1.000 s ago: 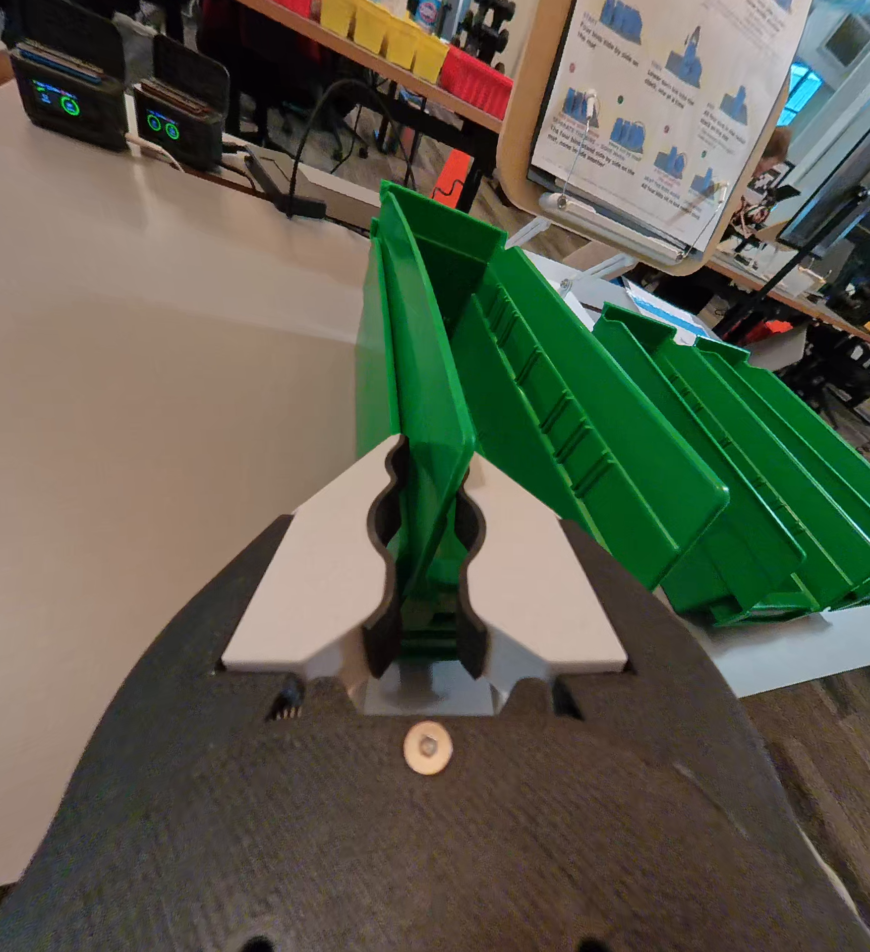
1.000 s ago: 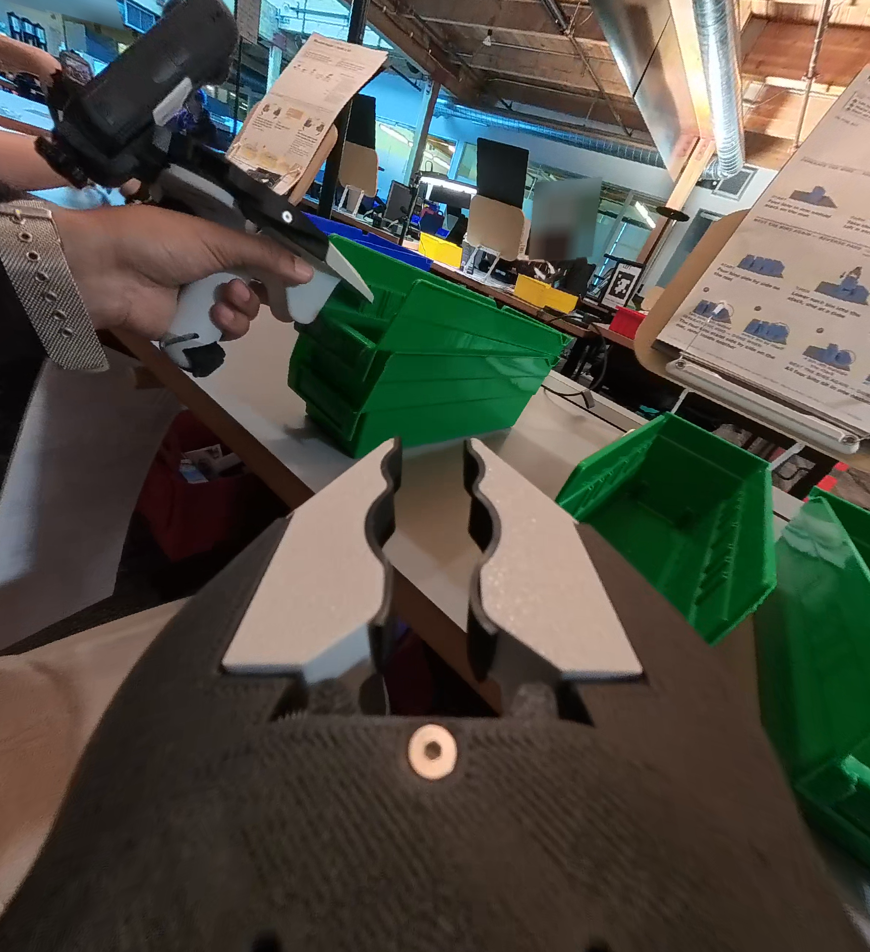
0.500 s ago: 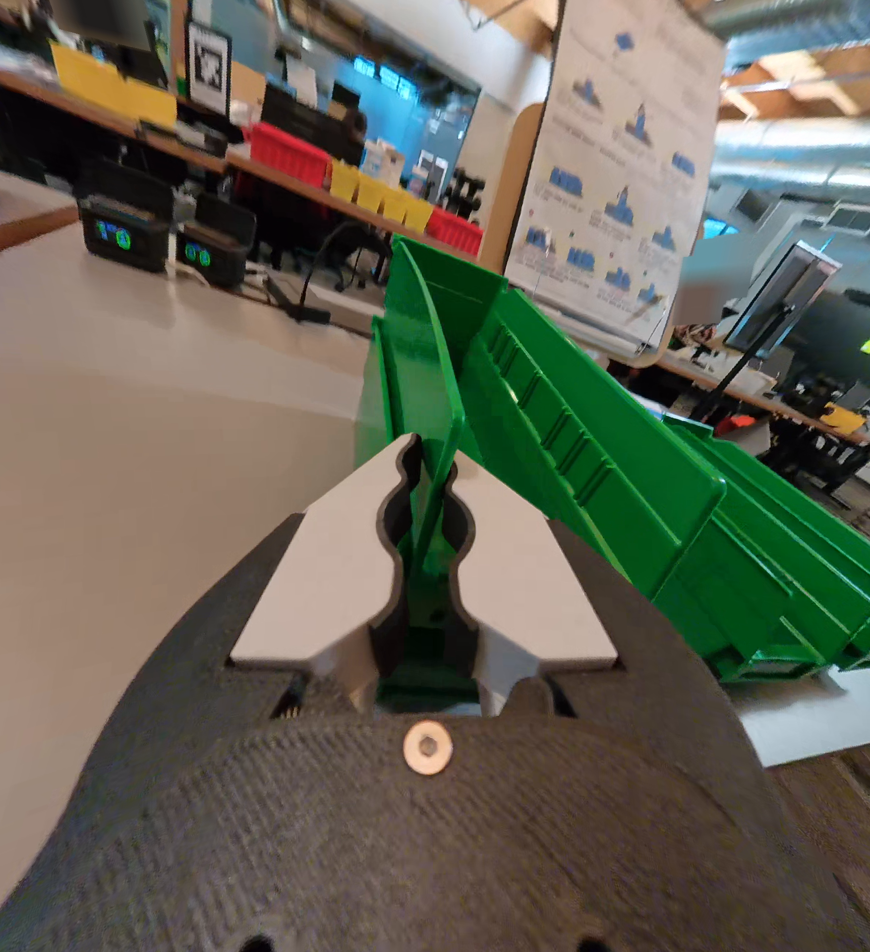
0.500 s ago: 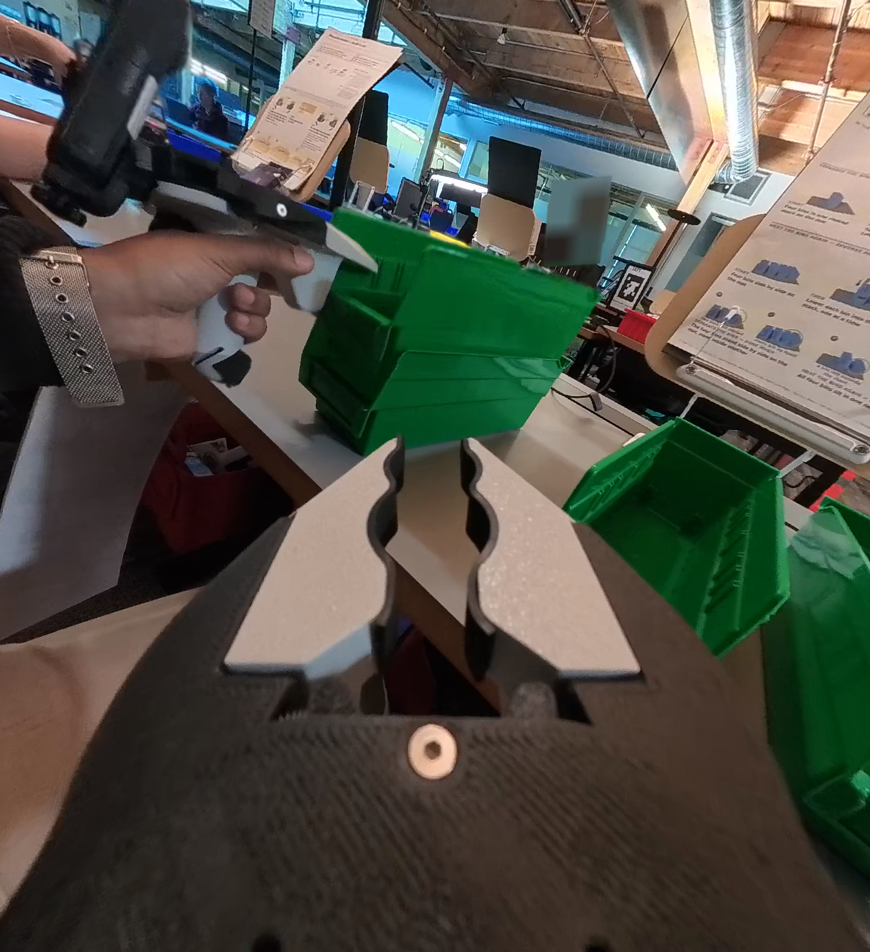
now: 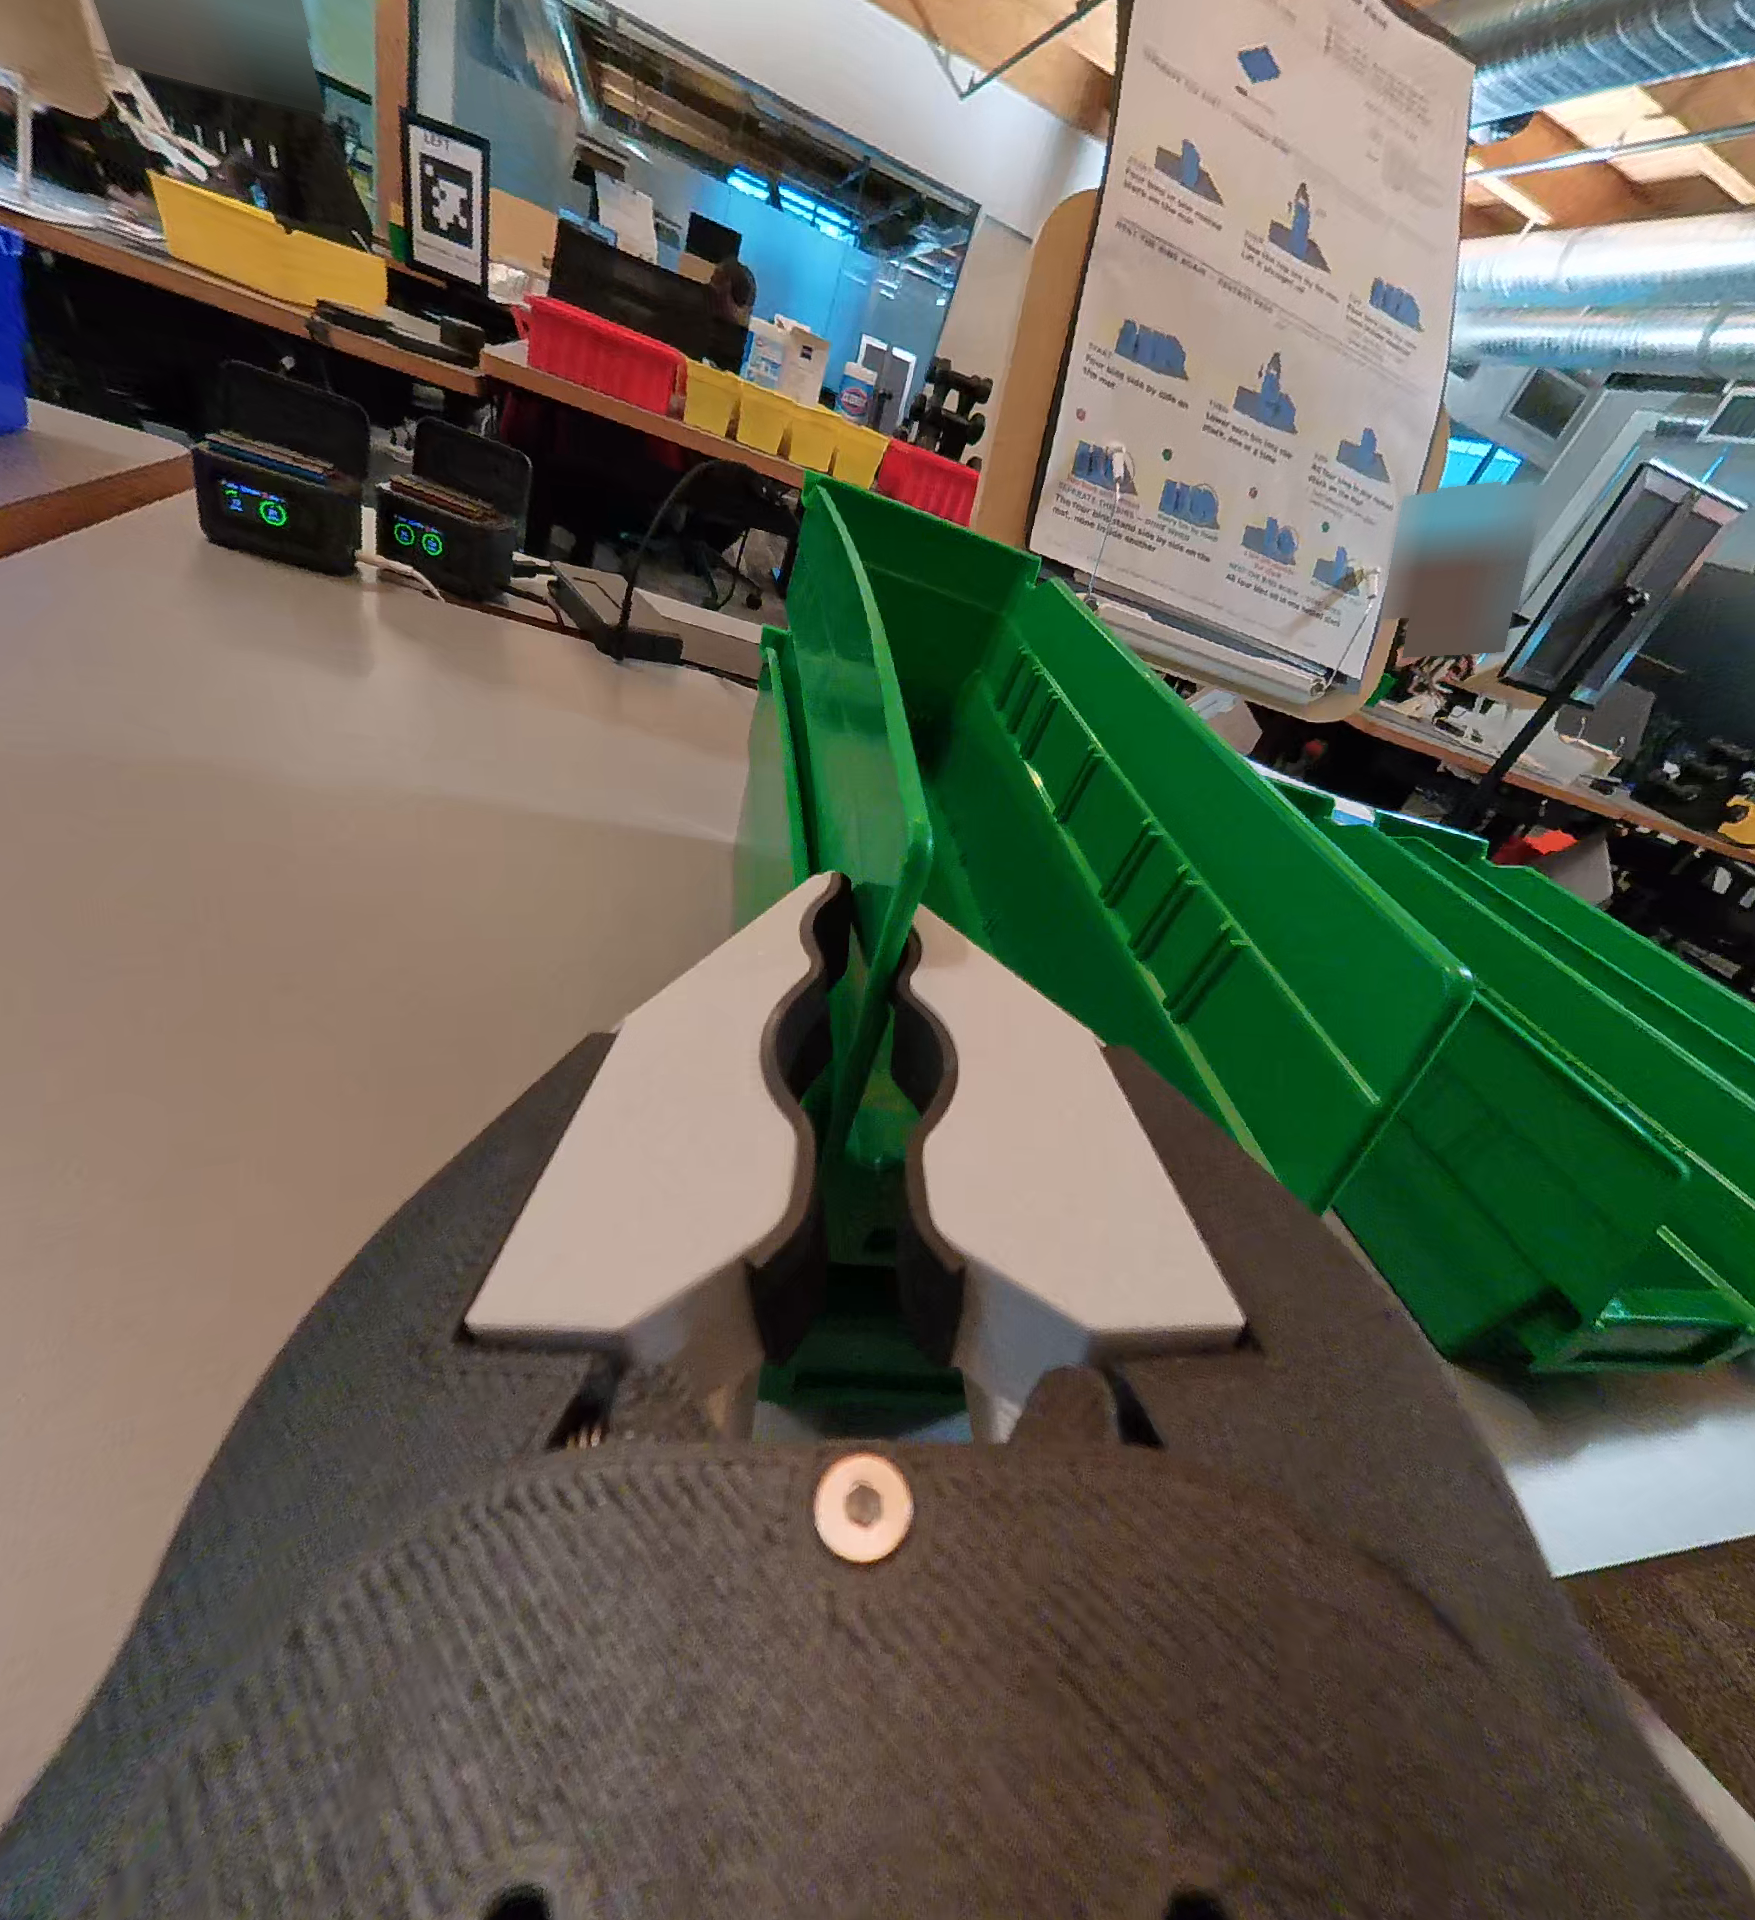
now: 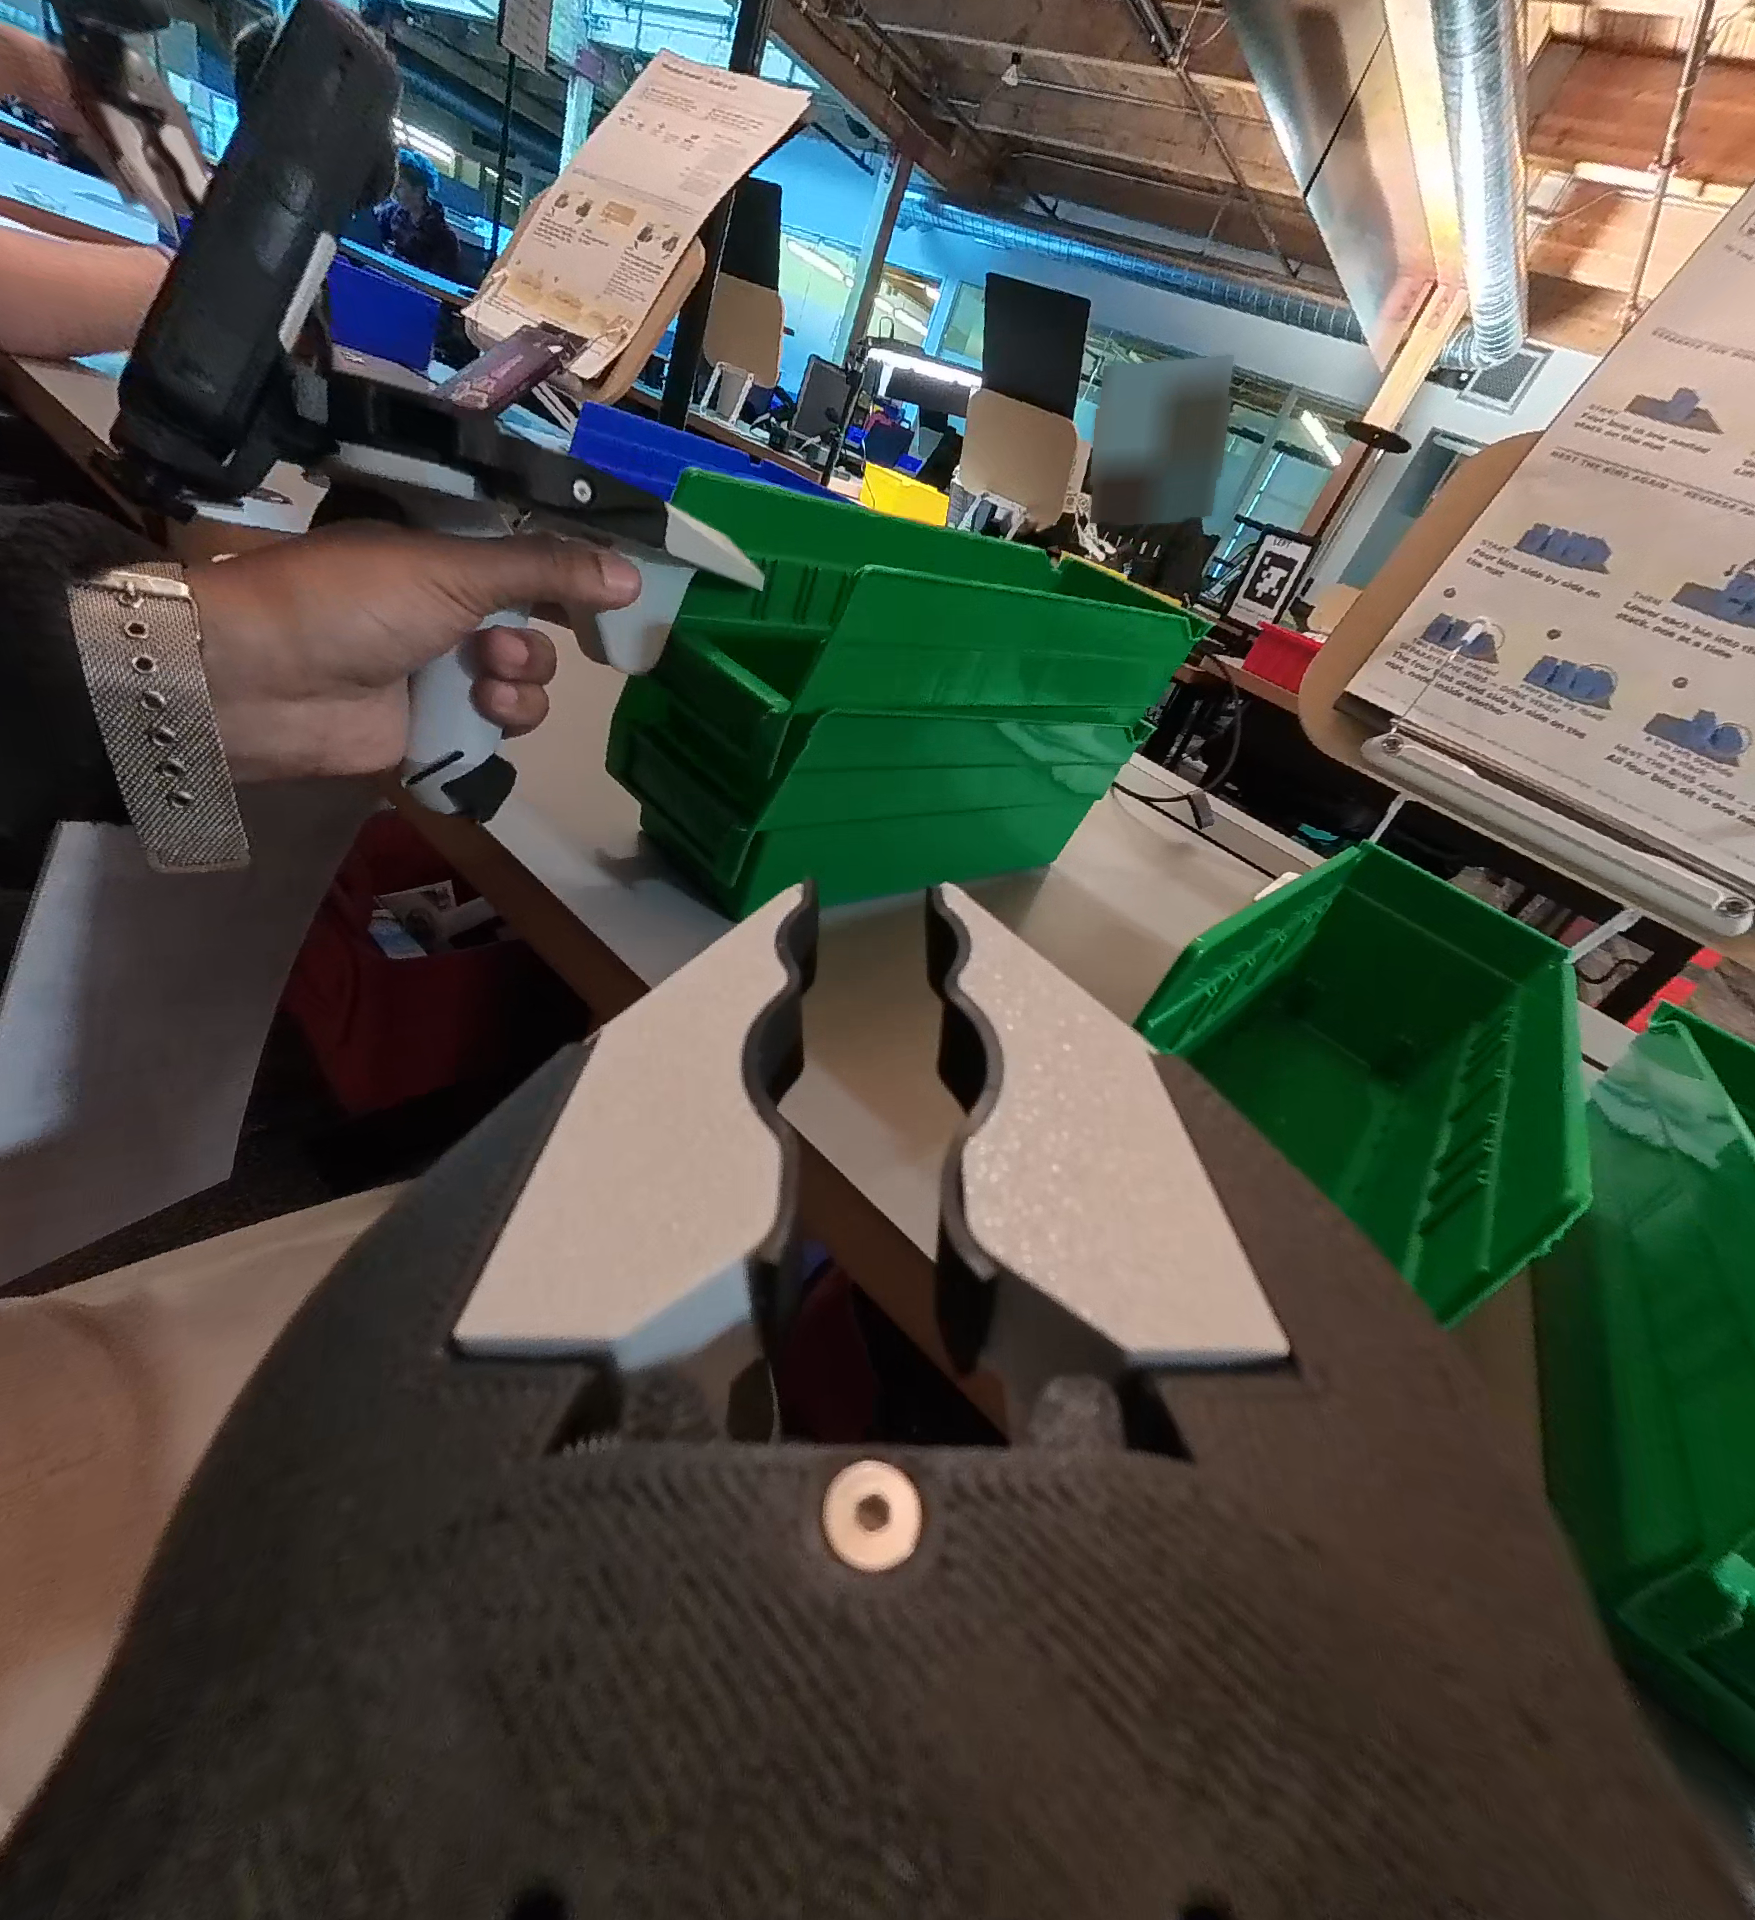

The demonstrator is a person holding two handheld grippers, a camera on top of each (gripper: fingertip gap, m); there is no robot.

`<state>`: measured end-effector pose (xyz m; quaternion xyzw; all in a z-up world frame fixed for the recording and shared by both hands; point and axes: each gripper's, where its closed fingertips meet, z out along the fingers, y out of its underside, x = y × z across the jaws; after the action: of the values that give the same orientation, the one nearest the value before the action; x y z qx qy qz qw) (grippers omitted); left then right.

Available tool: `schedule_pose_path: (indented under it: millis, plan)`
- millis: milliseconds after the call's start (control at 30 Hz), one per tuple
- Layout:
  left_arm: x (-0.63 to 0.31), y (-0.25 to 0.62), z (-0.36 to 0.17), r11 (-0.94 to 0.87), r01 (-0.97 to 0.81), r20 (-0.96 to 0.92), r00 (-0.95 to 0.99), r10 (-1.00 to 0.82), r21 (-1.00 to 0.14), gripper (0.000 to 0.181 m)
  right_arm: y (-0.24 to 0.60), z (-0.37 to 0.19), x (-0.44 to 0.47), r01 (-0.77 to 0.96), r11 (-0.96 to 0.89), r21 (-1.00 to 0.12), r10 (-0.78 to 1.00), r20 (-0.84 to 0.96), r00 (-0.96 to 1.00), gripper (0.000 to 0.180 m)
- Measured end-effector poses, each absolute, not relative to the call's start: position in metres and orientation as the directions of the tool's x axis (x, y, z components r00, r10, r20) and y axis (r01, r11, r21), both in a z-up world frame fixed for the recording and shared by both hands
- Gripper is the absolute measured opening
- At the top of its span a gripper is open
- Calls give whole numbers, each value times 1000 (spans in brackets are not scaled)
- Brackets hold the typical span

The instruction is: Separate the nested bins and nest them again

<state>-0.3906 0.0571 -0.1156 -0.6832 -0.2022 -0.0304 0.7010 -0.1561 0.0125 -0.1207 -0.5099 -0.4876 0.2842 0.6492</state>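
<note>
My left gripper (image 5: 873, 925) is shut on the side wall of the top green bin (image 5: 1164, 883) and holds it tilted above the other green bins (image 5: 1631, 1164), which lie under it and to its right. In the right wrist view this gripper (image 6: 738, 561) grips the near corner of the top bin (image 6: 956, 634), raised at that end over the nested stack (image 6: 904, 810). My right gripper (image 6: 873, 904) is open and empty, held over the table's front edge. A single green bin (image 6: 1372, 1101) lies open just to its right.
More green bins (image 6: 1746, 1351) sit at the far right of the right wrist view. An instruction board (image 5: 1257, 343) stands behind the bins. Two black charger cases (image 5: 281, 499) and cables sit at the back of the grey table (image 5: 229, 883).
My left gripper has risen and tipped upward, lifting the near end of the top bin off the stack. My right gripper has hardly moved and stays open.
</note>
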Motion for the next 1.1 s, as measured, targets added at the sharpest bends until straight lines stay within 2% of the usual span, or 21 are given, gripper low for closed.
schedule_pose_path:
  millis: [1100]
  plan:
    - [-393, 59, -130, 8, 231, 224, 931, 288, -973, 0, 13, -123, -156, 140, 324, -936, 863, 353, 363, 19]
